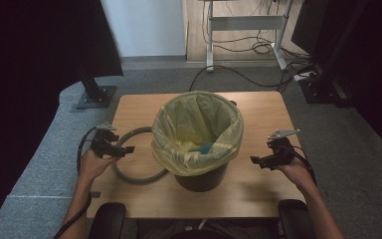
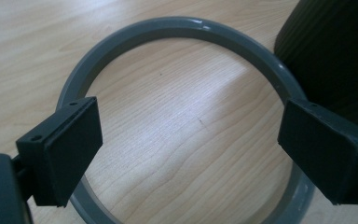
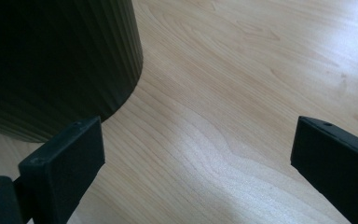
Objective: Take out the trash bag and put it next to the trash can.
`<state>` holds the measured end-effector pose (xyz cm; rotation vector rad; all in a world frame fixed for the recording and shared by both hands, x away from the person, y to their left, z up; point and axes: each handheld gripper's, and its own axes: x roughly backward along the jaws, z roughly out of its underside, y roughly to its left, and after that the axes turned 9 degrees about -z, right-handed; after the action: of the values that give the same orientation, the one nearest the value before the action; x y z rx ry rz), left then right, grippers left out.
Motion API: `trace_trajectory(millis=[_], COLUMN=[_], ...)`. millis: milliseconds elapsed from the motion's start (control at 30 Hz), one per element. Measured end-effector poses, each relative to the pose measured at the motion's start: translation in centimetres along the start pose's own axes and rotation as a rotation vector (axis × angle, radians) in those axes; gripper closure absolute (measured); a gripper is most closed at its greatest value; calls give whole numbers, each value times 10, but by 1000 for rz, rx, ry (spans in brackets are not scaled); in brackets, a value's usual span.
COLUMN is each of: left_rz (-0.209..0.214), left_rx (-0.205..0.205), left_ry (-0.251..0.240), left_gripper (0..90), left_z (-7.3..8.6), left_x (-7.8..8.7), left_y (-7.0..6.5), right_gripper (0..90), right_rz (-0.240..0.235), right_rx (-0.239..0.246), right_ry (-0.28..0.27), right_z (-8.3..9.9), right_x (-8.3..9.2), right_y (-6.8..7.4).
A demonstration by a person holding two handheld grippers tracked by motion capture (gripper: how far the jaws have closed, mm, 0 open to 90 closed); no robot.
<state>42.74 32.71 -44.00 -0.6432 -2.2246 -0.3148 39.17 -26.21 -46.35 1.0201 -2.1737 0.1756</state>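
A dark ribbed bin (image 1: 202,177) stands at the middle of the wooden table (image 1: 258,186), lined with a yellow bag (image 1: 179,149) folded over its rim. Something blue (image 1: 206,148) lies inside. A grey ring (image 1: 129,174) lies flat on the table to the bin's left, partly behind it. My left gripper (image 1: 121,149) hovers open over the ring's left side; in the left gripper view its jaws stand wide apart above the ring (image 2: 168,32), holding nothing. My right gripper (image 1: 259,160) is open to the right of the bin (image 3: 51,60), above bare wood.
The table's front edge is near the person's forearms. Grey carpet surrounds the table. A dark stand base (image 1: 95,96) sits on the floor at back left, and a white desk frame (image 1: 243,30) with cables stands at the back.
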Motion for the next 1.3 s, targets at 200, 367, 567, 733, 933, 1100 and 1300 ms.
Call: trace_trajectory(millis=[200,367,567,733,933,1100,1300], left_rz=[14,26,34,50,59,73,104], left_rx=[-40,-68,-107,-131,-169,-199,-229], left_ry=[-20,-32,-45,-51,-53,-68,-101], left_gripper=[75,82,89,93,94,94,94], left_z=[-14,-23,-34,-45,-57,-68,-81], left_x=[15,25,38,49,61,73,88], left_y=[-9,-16,-23,-28,-36,-44,-54], right_gripper=[35,36,36,36,35,33,23], right_rz=[-15,-33,-67,-112,-152,-171,-206], right_rx=[24,35,50,71,95,118,152], right_ry=[-3,-3,-10,-12,-19,-23,-26], right_z=[-13,-22,-36,-51,-66,-79,-95], right_x=[11,18,29,41,52,62,74], right_y=[3,7,11,19,27,34,46])
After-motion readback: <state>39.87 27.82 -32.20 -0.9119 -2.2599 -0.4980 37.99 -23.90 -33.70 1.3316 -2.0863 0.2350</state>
